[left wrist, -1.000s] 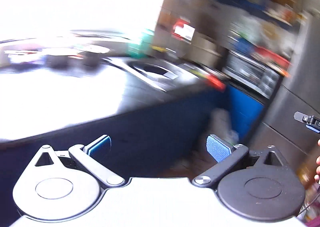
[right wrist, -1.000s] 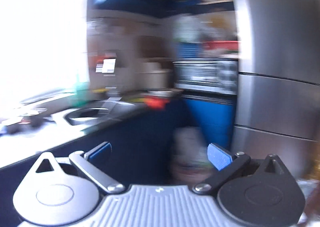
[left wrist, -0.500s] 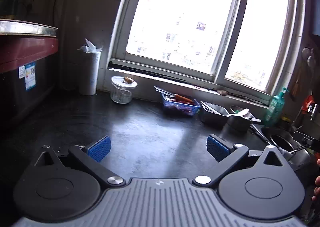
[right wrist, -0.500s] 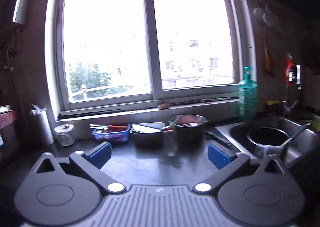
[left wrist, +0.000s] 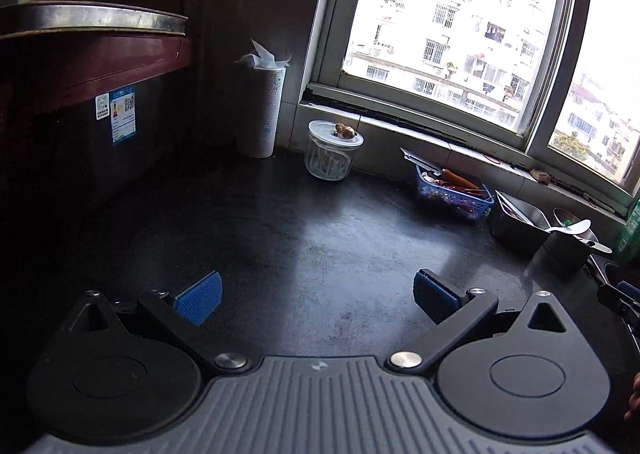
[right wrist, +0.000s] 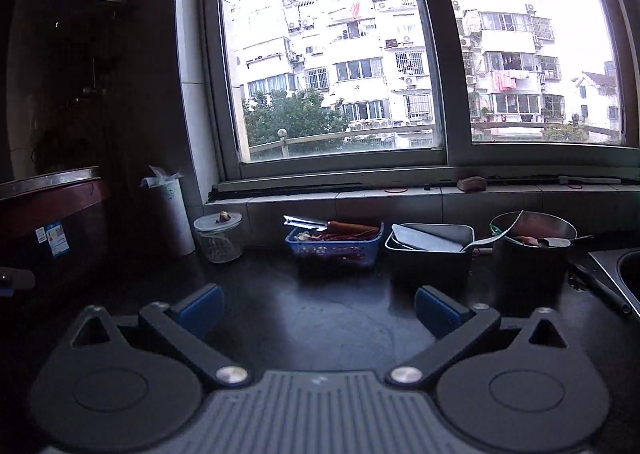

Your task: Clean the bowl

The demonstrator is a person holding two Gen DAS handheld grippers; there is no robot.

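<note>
- Ahead of the left gripper (left wrist: 316,296), whose blue pads stand wide apart with nothing between them, the dark countertop (left wrist: 320,238) lies bare from the fingers up to the wall.
- Likewise the right gripper (right wrist: 318,304) gapes wide and empty over the same counter, with free room straight in front.
- Along the back edge, under the window (right wrist: 400,53), runs a row: paper roll (right wrist: 174,213), glass jar (right wrist: 219,238), blue basket (right wrist: 334,248), steel tray (right wrist: 430,250), then the metal bowl (right wrist: 534,246) with a spoon in it, just beside the tray.
- To the right the sink (right wrist: 628,274) rim cuts the counter, near the bowl.
- On the left a dark appliance (left wrist: 92,101) with a sticker walls off that side.
- Compared with half a second ago, the left view has swung leftward, so the bowl (left wrist: 568,246) now sits at its far right edge and the sink is nearly out of view.
- Meanwhile the right view has turned left too, with the green bottle gone and only a sliver of sink left.
</note>
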